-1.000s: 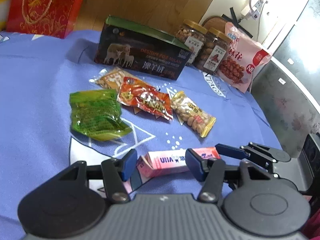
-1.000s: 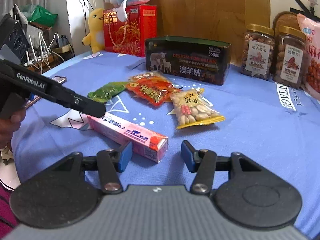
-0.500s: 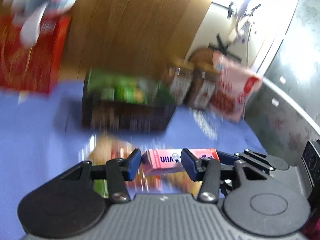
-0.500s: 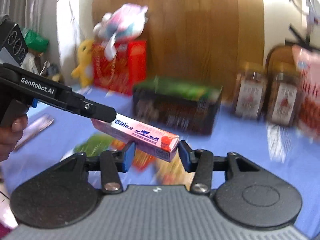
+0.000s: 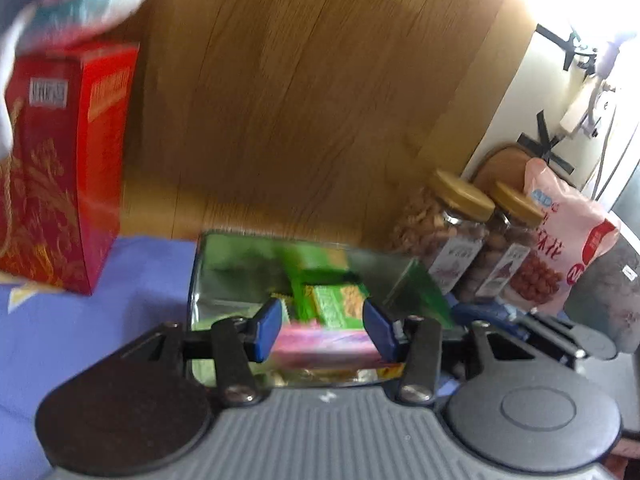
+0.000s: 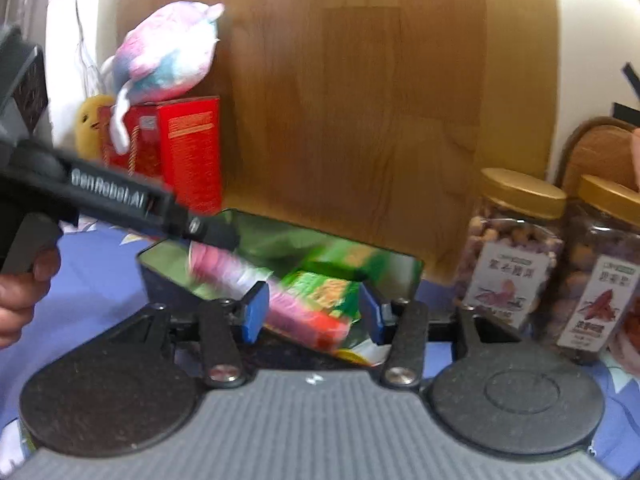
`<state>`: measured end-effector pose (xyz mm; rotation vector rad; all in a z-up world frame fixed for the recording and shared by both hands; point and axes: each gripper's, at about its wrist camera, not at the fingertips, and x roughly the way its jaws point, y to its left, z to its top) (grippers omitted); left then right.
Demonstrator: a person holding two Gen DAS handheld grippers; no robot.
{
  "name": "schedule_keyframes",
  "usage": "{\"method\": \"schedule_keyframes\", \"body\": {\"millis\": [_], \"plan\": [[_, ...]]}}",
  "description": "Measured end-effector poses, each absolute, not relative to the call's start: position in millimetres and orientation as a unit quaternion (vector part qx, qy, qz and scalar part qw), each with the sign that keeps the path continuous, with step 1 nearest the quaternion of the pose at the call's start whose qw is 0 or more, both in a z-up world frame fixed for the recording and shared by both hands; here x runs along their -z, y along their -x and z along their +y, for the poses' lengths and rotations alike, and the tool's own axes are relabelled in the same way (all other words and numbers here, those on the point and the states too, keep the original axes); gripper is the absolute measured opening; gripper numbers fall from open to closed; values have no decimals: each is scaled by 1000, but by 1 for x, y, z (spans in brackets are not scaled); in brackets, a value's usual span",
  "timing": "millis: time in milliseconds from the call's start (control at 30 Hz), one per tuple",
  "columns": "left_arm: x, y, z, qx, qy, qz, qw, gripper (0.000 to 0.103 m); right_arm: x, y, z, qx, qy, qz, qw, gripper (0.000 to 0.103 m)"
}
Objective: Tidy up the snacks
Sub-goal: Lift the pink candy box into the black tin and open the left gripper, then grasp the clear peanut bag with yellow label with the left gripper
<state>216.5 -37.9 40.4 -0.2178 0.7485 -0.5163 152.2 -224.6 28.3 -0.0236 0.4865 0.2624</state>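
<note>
You are carrying the long pink cardboard snack box (image 6: 280, 300) with two tools at once, and it is hanging over the open dark metal tin (image 5: 224, 280), which is already holding green snack packets (image 5: 332, 304).

The left tool (image 5: 324, 330) is holding the box narrowly across its width, the blue pads pressing on both sides. The right tool (image 6: 310, 312) is standing around the red end of the box, and its jaws have just been opening a little; from the right wrist view I cannot tell if its pads are really pressing.

The main danger, I think, is that the two tools are not releasing together. If one is letting go first, the box is likely turning around the other grip, and one end may strike the rim of the tin or fall outside on the blue cloth of the table (image 5: 80, 320). The box also looks nearly as long as the tin, so a tilted drop may leave it lying across the edge.

Two clear plastic jars with golden lids (image 6: 516, 252) are standing just beside the tin on the right, and a pink bag (image 5: 568, 240) is behind them. A red gift box (image 6: 176, 152) with a plush toy (image 6: 168, 52) on top is standing to the left. A wide sideways swing could knock the jars.
</note>
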Motion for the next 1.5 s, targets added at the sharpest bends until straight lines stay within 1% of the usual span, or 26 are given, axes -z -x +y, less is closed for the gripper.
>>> {"method": "schedule_keyframes", "body": {"millis": [133,267,400,433,467,500,533,567,600,667,733,833,900,1000,1067,1233,1300,1333,1367,1400,1433,1500], "plan": [[-45,-197,-21,251,119,346,896,45,-35,-130,-241,-122,-27,231,965,52],[-51,-157,-3,267,123,338,894,45,-36,-87,-252,-125,-57,233,963,52],[-36,-118,-1,294,133,371,871,45,-18,-49,-253,-157,-84,281,943,52],[-30,-108,-3,303,133,378,865,45,-13,-42,-253,-159,-84,291,940,53],[-24,-99,-7,312,132,386,858,45,-7,-32,-250,-160,-82,303,936,59],[-21,-93,-10,317,133,391,854,45,1,-25,-246,-163,-75,316,932,67],[-17,-88,-14,324,135,396,849,45,7,-19,-241,-161,-60,326,930,69],[-14,-85,-18,329,134,399,845,45,12,-15,-235,-154,-39,333,929,68],[-11,-83,-22,328,131,404,844,45,18,-14,-228,-148,-11,343,928,63],[-7,-80,-29,324,129,412,842,45,23,-6,-221,-148,42,334,930,62],[-6,-79,-36,326,124,414,841,45,20,1,-227,-157,60,334,927,61],[-9,-77,-53,336,111,413,839,45,18,16,-244,-139,116,313,932,63],[-9,-77,-69,350,104,413,834,45,16,28,-258,-106,120,304,939,72],[-5,-80,-98,367,88,412,830,51,12,41,-278,-81,76,300,947,72],[1,-85,-118,371,74,417,826,51,12,46,-283,-71,48,305,948,70],[24,-89,-145,379,58,451,806,51,24,48,-278,-85,-23,330,940,52],[30,-80,-147,388,62,445,805,48,30,44,-269,-88,-31,335,938,36],[30,-74,-148,388,48,437,810,42,31,41,-264,-81,-23,327,941,29],[30,-70,-148,391,46,438,808,40,31,38,-259,-77,-14,324,943,26],[29,-67,-146,387,49,440,809,36,30,36,-257,-70,-11,323,944,25],[28,-66,-142,384,50,440,810,34,29,35,-257,-65,-12,322,944,25],[26,-66,-131,380,64,439,812,34,27,33,-258,-76,-23,317,945,25]]}}
